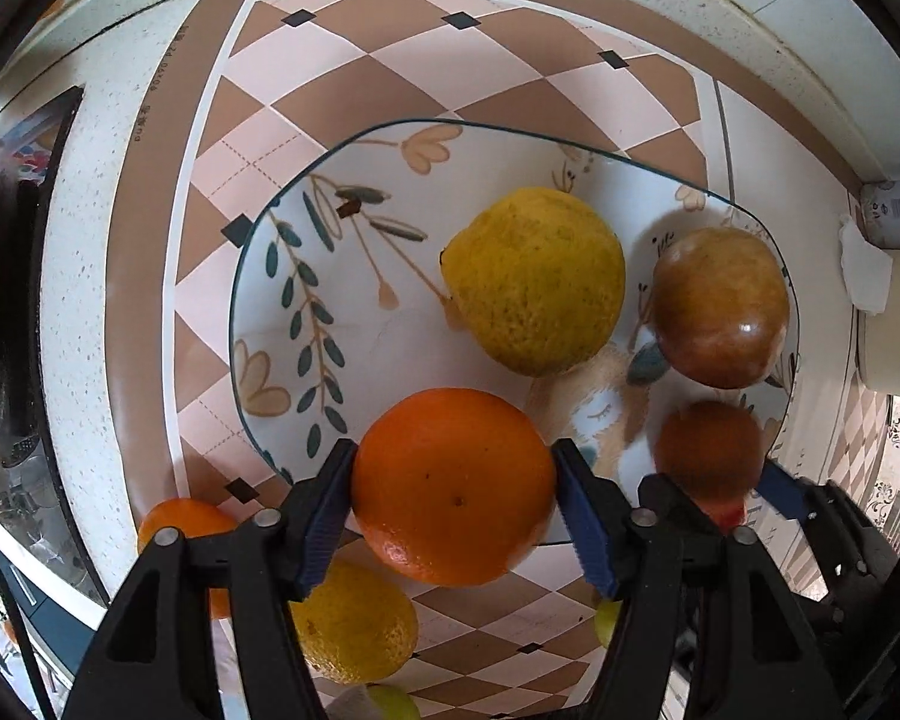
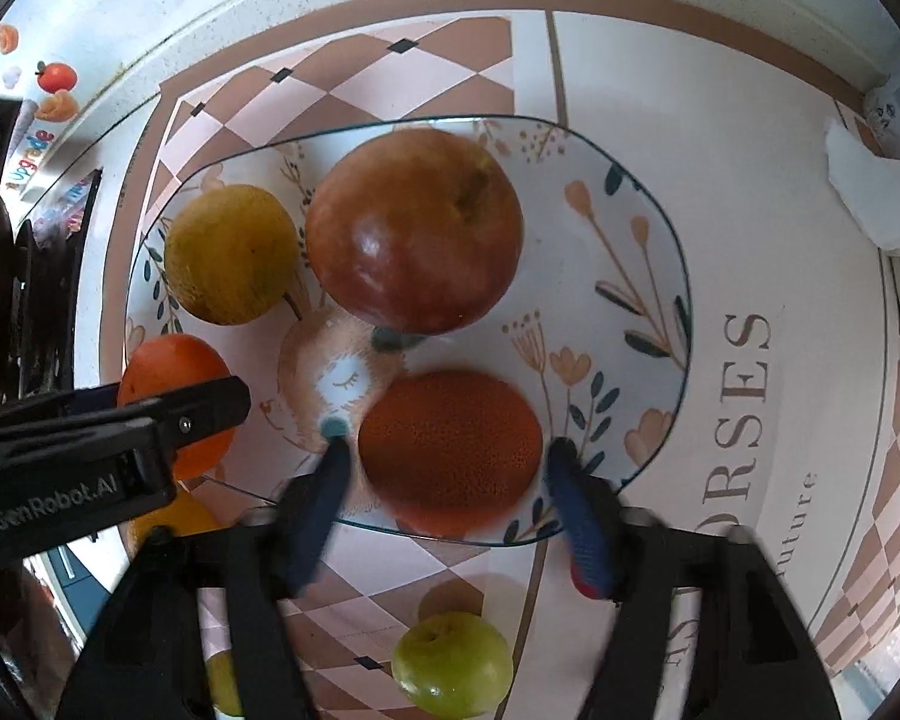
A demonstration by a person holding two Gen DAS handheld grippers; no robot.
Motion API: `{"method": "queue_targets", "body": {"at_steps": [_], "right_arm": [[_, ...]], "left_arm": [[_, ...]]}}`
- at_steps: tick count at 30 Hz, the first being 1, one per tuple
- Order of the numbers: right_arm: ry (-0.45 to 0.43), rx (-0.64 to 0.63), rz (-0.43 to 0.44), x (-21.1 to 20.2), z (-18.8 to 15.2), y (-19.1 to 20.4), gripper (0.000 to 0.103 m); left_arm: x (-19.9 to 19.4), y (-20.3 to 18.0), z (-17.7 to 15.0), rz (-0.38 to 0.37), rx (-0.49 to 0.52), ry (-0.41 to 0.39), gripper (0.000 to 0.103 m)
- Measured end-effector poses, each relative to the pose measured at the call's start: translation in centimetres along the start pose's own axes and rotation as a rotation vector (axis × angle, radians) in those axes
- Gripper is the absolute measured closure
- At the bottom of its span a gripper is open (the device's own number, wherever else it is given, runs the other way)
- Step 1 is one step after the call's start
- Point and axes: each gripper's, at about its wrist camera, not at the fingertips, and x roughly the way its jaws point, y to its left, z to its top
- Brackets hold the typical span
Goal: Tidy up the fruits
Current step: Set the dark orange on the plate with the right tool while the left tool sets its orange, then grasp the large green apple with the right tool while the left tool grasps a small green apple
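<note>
Hovering over the plate [image 1: 258, 276], both claws straddle fruit to set down: left claw [image 1: 455, 480] around an orange [image 1: 453, 486], right claw [image 2: 450, 474] released around a darker orange [image 2: 450, 444].

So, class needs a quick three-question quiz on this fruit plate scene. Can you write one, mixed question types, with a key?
1. True or false: the green fruit lies on the plate.
2. Which fruit sits between the right gripper's jaws? A) yellow citrus B) dark orange C) red apple
3. In a word or two: which fruit sits between the left gripper's jaws?

Key: 1 false, it lies on the mat in front of the plate. 2 B. 3 the bright orange.
</note>
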Motion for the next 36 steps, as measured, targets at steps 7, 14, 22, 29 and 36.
{"method": "queue_targets", "body": {"at_steps": [7,14,22,29,36], "right_arm": [[-0.038,0.014,-0.024,-2.6,-1.5,-0.4,0.011],[-0.109,0.006,-0.078,-5.8,-6.0,-0.5,0.011],[-0.195,-0.012,-0.109,-9.8,-12.3,0.4,0.011],[-0.227,-0.021,-0.094,-12.6,-16.8,1.1,0.011],[-0.262,-0.024,-0.057,-15.5,-20.0,2.1,0.011]], "left_arm": [[-3.3,0.5,-1.8,0.053,0.018,-0.105,0.017],[-7.2,0.4,-7.6,0.124,0.058,-0.231,0.017],[-10.0,1.5,-14.8,0.124,0.068,-0.321,0.017],[-11.2,1.5,-19.2,0.109,0.094,-0.340,0.017],[-13.4,1.6,-22.7,0.079,0.106,-0.352,0.017]]}}
